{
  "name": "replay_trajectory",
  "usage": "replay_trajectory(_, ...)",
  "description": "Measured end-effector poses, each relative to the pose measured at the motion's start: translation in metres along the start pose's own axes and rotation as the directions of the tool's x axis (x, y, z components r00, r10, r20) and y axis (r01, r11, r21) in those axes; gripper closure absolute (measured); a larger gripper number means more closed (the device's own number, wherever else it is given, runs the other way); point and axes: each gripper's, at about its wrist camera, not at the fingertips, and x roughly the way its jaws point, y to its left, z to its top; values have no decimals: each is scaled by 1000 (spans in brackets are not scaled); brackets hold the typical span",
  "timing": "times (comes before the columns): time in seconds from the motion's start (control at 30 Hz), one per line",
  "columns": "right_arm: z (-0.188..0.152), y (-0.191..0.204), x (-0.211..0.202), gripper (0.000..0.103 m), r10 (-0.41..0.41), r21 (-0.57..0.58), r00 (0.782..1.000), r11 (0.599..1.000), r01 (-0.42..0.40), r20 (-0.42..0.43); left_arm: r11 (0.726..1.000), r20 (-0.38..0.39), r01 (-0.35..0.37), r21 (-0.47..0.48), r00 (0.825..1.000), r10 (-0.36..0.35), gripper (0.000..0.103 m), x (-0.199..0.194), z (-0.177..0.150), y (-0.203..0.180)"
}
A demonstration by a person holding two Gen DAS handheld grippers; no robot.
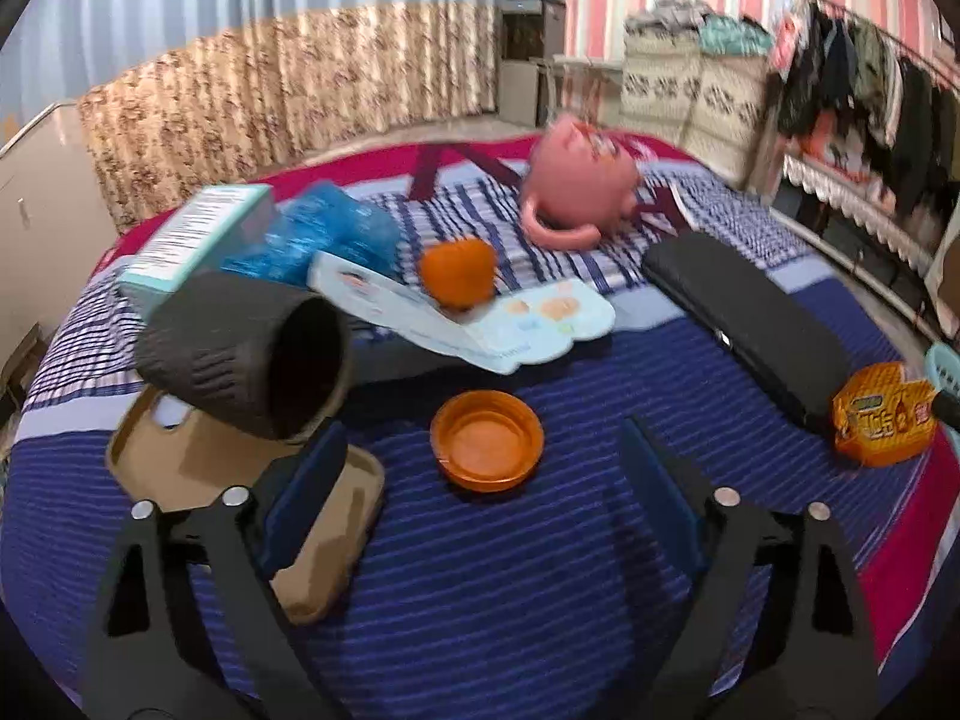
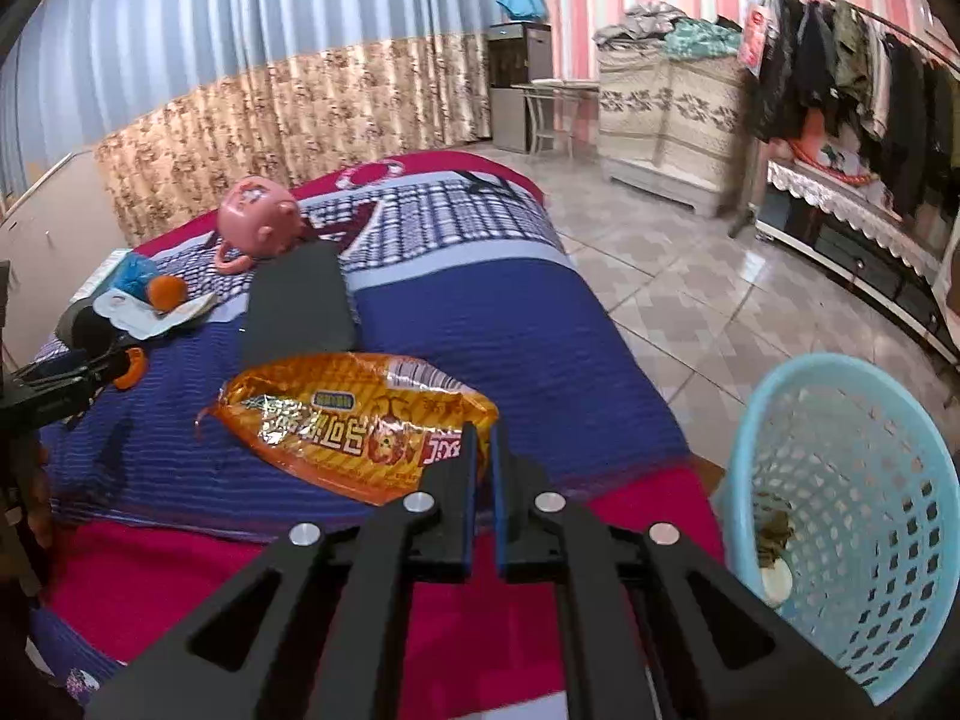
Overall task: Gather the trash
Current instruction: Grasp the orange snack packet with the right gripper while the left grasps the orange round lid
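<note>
Orange snack wrapper [image 2: 360,420] on the bed's blue blanket [image 2: 510,360], long axis left-right, its right end pinched in the closed right gripper [image 2: 483,444]. Blue basket [image 2: 840,480] on the floor just right. Left gripper [image 1: 483,456] wide, straddling orange lid [image 1: 487,441].

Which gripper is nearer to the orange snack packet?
Right. The right gripper is shut on the orange snack packet at its edge; the left gripper, open, hovers over the orange lid, well aside.

Even indoor light, soft shadows, slight motion blur, fisheye bending with dark corners
</note>
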Motion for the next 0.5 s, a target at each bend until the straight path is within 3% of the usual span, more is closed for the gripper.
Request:
replay_trajectory(0.1, 0, -2, 4, 96, 10, 13, 1000, 1000, -10, -10, 1000, -41, -6, 19, 999, 6, 26, 10, 0, -6)
replay_trajectory(0.13, 0, -1, 5, 89, 15, 13, 1000, 1000, -14, -14, 1000, -49, -3, 17, 999, 4, 27, 12, -1, -5)
replay_trajectory(0.17, -2, 1, 6, 79, 19, 13, 1000, 1000, -18, -16, 1000, -57, 0, 13, 998, 1, 30, 14, -2, -4)
replay_trajectory(0.2, -2, 3, 9, 55, 23, 16, 1000, 1000, -23, -19, 1000, -65, 7, 8, 998, -6, 32, 16, -3, -3)
replay_trajectory(0.23, -3, 5, 9, 42, 23, 18, 1000, 1000, -22, -17, 1000, -68, 14, -3, 998, -14, 32, 17, -3, -2)
replay_trajectory(0.33, -6, 12, 17, 42, 31, 15, 999, 999, -30, -26, 1000, -68, 25, -11, 997, -26, 39, 18, -2, -1)
replay_trajectory(0.5, -7, 17, 37, 42, 33, 8, 998, 999, -33, -55, 999, -61, 36, 12, 998, -36, 64, 18, -2, -7)
